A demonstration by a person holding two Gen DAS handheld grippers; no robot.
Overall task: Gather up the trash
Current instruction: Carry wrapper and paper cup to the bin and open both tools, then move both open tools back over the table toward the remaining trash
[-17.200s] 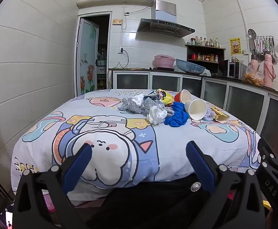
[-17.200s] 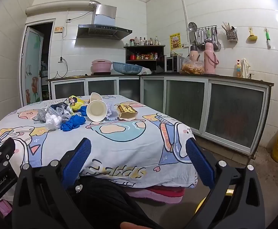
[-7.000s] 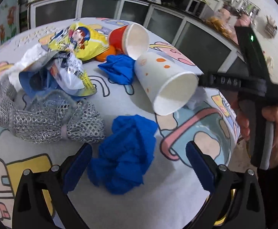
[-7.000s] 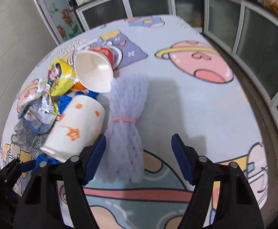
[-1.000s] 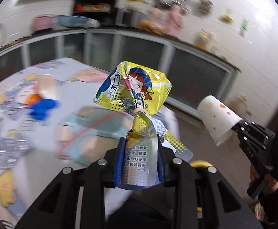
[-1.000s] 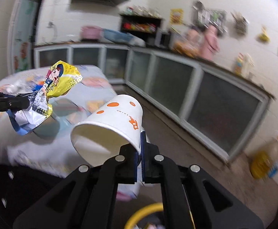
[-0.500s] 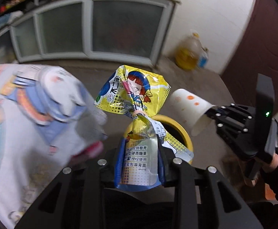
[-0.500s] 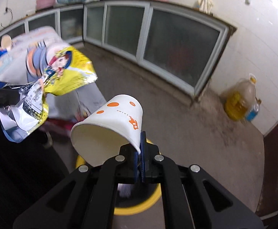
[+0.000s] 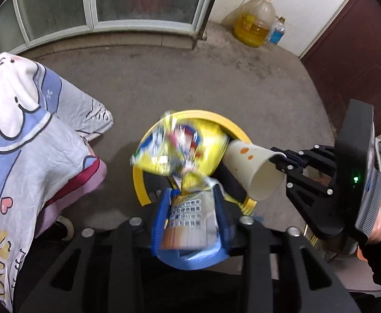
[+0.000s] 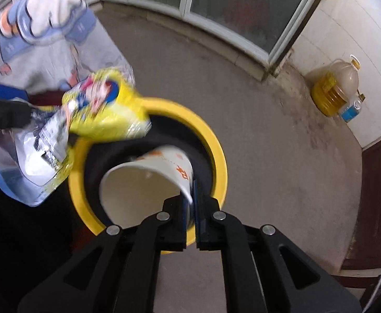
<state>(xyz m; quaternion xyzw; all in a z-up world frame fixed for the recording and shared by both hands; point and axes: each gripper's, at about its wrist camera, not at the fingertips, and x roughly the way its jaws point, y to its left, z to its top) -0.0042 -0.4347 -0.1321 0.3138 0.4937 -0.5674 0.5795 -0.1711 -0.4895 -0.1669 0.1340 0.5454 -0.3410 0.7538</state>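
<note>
The yellow-rimmed bin (image 10: 217, 156) stands on the concrete floor (image 9: 190, 78), beside the draped cartoon tablecloth (image 9: 20, 130). Above its opening, the left gripper (image 9: 190, 214) has just been widening its 2 fingers; the blurred snack wrapper (image 9: 182, 151) lies between them, apparently slipping free. The right gripper (image 10: 189, 208) pinches the paper cup (image 10: 148, 180) by its rim.

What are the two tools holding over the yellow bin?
The right tool pinches the paper cup by its rim. The snack wrapper sits between the left tool's just-opening jaws, by its silver end.
</note>
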